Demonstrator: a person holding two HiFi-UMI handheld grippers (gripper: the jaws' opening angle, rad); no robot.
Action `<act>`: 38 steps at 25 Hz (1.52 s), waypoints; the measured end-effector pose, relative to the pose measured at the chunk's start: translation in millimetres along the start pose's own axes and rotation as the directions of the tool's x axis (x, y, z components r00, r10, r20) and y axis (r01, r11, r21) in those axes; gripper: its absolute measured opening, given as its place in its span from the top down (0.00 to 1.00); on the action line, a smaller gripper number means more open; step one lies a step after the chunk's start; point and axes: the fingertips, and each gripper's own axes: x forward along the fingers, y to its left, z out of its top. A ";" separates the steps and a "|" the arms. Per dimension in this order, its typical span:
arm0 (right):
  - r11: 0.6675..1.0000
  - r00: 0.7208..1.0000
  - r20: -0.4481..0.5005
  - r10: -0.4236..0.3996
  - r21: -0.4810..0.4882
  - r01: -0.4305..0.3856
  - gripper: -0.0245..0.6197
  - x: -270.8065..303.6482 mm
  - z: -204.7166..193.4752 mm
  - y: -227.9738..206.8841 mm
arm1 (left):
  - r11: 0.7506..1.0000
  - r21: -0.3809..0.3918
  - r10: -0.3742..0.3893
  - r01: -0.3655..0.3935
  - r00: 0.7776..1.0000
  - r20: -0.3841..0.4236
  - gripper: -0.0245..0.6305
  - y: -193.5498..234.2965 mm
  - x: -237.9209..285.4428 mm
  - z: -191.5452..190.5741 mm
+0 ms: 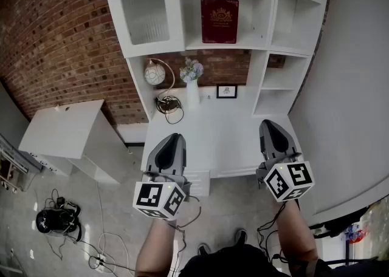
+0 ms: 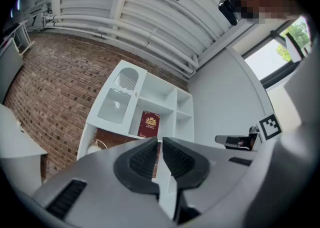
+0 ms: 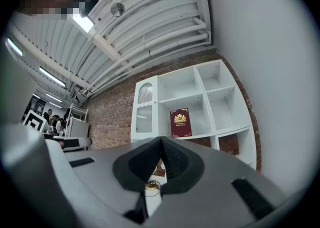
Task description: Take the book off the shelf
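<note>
A dark red book (image 1: 219,20) with a gold crest stands upright, cover facing out, in the middle compartment of the white shelf unit (image 1: 261,45). It also shows far ahead in the left gripper view as the book (image 2: 149,124) and in the right gripper view as the book (image 3: 180,122). My left gripper (image 1: 172,140) hangs over the desk's front left edge, shut and empty. My right gripper (image 1: 273,126) is level with it at the desk's front right, also shut and empty. Both are well short of the book.
On the white desk (image 1: 219,142) below the shelf stand a round lamp (image 1: 154,73), a vase of flowers (image 1: 192,82), a small framed picture (image 1: 227,92) and a coiled cable (image 1: 168,104). A glass-fronted cabinet door (image 1: 146,11) is left of the book. A white cabinet (image 1: 64,130) stands at left, with cables (image 1: 58,220) on the floor.
</note>
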 end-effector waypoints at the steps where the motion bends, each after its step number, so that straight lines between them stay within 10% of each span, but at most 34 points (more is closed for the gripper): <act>1: 1.000 1.000 0.011 0.002 -0.002 -0.002 0.96 -4.1 6.3 0.5 | 1.000 -0.001 -0.002 0.002 1.000 0.010 0.91 -4.8 -2.4 5.3; 20: 0.994 0.994 0.088 0.063 0.079 -0.070 0.91 -44.7 40.3 -75.0 | 0.998 0.045 0.037 -0.039 0.999 0.040 0.91 -94.1 21.3 21.1; 24: 0.994 0.991 0.101 0.091 0.059 -0.097 0.69 -47.9 47.9 -98.8 | 0.995 0.086 0.046 -0.049 0.998 0.036 0.59 -120.1 38.8 18.7; 38: 0.980 0.978 0.135 0.161 0.095 -0.175 0.65 -37.3 44.4 -168.2 | 0.988 0.124 0.090 -0.090 0.996 0.008 0.57 -163.1 85.5 -7.0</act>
